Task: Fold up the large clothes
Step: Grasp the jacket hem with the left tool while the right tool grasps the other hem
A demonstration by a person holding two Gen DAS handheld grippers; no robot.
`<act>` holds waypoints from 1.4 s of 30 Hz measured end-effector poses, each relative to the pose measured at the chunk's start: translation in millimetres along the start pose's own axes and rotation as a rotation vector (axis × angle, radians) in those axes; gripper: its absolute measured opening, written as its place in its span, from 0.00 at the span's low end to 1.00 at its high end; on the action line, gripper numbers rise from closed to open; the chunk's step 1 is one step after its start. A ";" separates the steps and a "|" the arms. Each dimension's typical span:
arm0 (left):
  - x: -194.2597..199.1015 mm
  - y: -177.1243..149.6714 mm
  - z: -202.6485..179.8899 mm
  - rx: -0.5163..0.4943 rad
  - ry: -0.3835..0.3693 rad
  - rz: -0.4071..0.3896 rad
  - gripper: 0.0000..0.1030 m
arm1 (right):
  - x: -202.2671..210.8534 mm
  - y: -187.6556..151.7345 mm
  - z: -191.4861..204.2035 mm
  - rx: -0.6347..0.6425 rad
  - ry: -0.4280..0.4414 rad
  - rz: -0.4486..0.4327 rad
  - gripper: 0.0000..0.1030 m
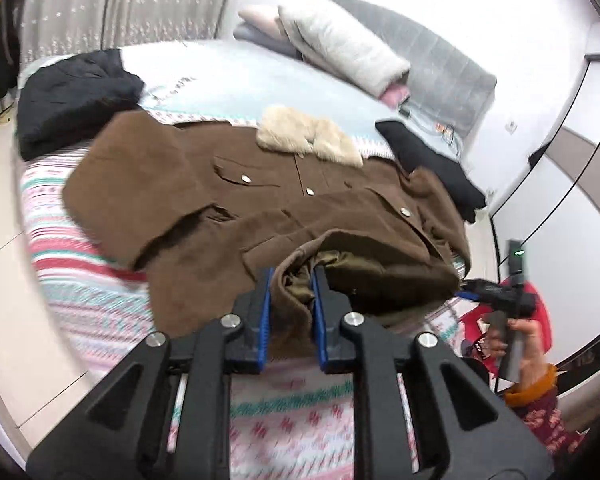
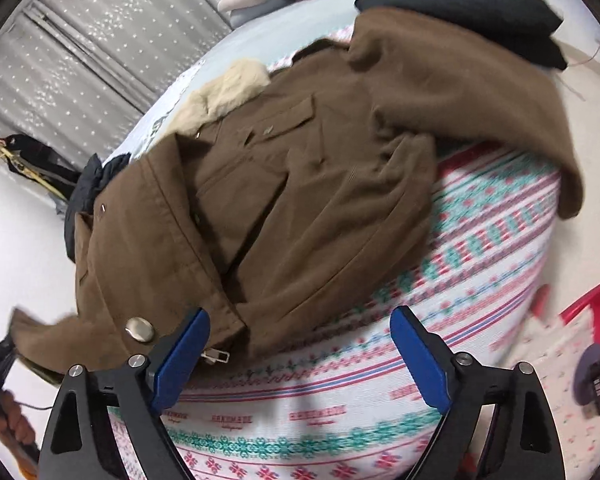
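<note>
One brown coat (image 1: 236, 184) lay spread on the patterned bedspread (image 2: 480, 248), left gripper (image 1: 291, 280) pinched its bunched hem, right gripper (image 2: 300, 332) spread wide just off the edge, two black garments flanked, folded black pile (image 1: 432, 160) touching its sleeve.

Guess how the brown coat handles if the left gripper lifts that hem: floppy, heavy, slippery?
Probably floppy: the brown coat bunches and creases where the left gripper pinches its hem. Likely heavy for cloth, given the thick fabric and fur collar. The shiny lining between the jaws could slip.
</note>
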State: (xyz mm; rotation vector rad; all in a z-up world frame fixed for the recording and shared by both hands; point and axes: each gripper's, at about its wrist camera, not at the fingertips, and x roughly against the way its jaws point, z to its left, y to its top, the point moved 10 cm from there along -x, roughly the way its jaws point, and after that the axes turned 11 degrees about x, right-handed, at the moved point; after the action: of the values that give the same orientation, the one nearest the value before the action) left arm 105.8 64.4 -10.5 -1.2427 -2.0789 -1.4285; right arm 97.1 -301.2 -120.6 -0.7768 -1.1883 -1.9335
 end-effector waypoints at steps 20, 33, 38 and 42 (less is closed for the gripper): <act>-21.8 -102.7 73.2 0.168 0.023 0.249 0.77 | -55.0 -18.4 67.5 -0.013 0.055 0.019 0.68; -69.0 -135.6 37.0 0.196 0.053 0.301 0.09 | 31.9 1.1 94.6 0.123 0.049 -0.180 0.07; 7.8 -70.4 29.7 0.169 0.000 0.077 0.08 | 139.0 18.9 71.0 0.189 -0.048 -0.303 0.06; 45.1 -41.5 40.5 0.182 -0.039 0.026 0.07 | 186.4 16.8 45.7 0.185 -0.079 -0.300 0.05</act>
State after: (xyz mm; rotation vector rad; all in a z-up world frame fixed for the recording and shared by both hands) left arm 55.1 116.2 -22.3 -1.2284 -2.1549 -1.1833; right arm 13.0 -314.4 52.2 -0.6084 -1.5818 -2.0070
